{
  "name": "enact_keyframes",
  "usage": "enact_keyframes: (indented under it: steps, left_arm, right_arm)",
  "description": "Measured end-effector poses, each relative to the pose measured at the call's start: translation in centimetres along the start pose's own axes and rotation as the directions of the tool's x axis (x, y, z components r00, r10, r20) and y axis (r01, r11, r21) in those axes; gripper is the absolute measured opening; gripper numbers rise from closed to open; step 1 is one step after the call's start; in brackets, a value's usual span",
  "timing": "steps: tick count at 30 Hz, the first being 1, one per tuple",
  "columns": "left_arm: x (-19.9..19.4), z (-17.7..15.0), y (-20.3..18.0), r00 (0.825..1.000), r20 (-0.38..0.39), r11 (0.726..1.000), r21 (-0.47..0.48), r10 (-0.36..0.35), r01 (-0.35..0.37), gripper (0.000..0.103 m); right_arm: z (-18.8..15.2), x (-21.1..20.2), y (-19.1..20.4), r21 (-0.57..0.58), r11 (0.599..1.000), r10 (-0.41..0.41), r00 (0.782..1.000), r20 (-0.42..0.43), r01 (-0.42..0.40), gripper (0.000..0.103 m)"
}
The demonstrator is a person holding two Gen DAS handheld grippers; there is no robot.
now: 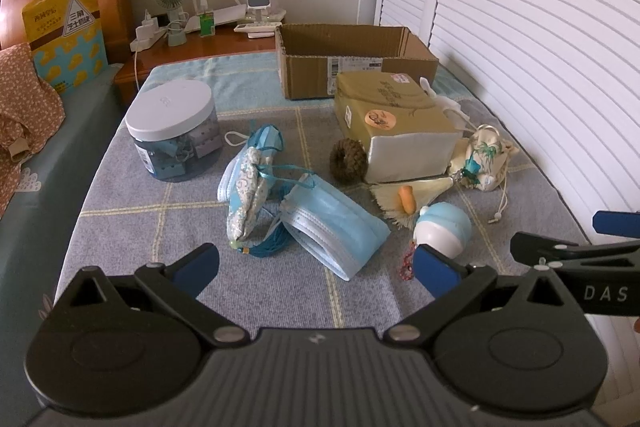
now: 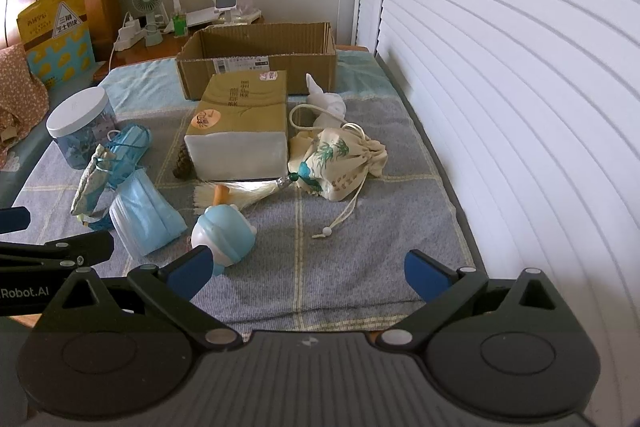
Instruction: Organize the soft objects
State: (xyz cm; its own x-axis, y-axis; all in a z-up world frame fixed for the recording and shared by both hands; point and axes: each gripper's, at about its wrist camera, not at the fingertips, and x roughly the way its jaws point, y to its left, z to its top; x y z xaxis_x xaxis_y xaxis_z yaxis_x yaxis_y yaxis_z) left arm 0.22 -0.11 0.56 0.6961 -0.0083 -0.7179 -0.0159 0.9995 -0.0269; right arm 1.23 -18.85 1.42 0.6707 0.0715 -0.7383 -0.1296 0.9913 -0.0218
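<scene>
Left gripper (image 1: 316,267): fingers wide apart, holding nothing. I hover it low at 6 o'clock.
Right gripper (image 2: 306,269): spread wide too, nothing in it.
Blue mask (image 1: 334,223): soft, just past my left fingers at 12 o'clock. I think I should pinch its near fold, slowly.
Round blue toy (image 2: 222,233): touches my right gripper's left finger; partly hidden.
Cloth pouch (image 2: 342,163): at 1 o'clock.
Cardboard box (image 2: 256,61): far; I cannot see inside.
</scene>
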Motion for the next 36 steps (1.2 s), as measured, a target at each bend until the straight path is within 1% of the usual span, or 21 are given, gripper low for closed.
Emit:
enact_keyframes:
  steps: [36]
  left_arm:
    - [-0.05, 0.21, 0.15, 1.0, 0.007, 1.0, -0.002, 0.001, -0.001, 0.102]
  right_arm:
    - [0.53, 0.11, -0.27, -0.005, 1.0, -0.005, 1.0, 0.01, 0.005, 0.103]
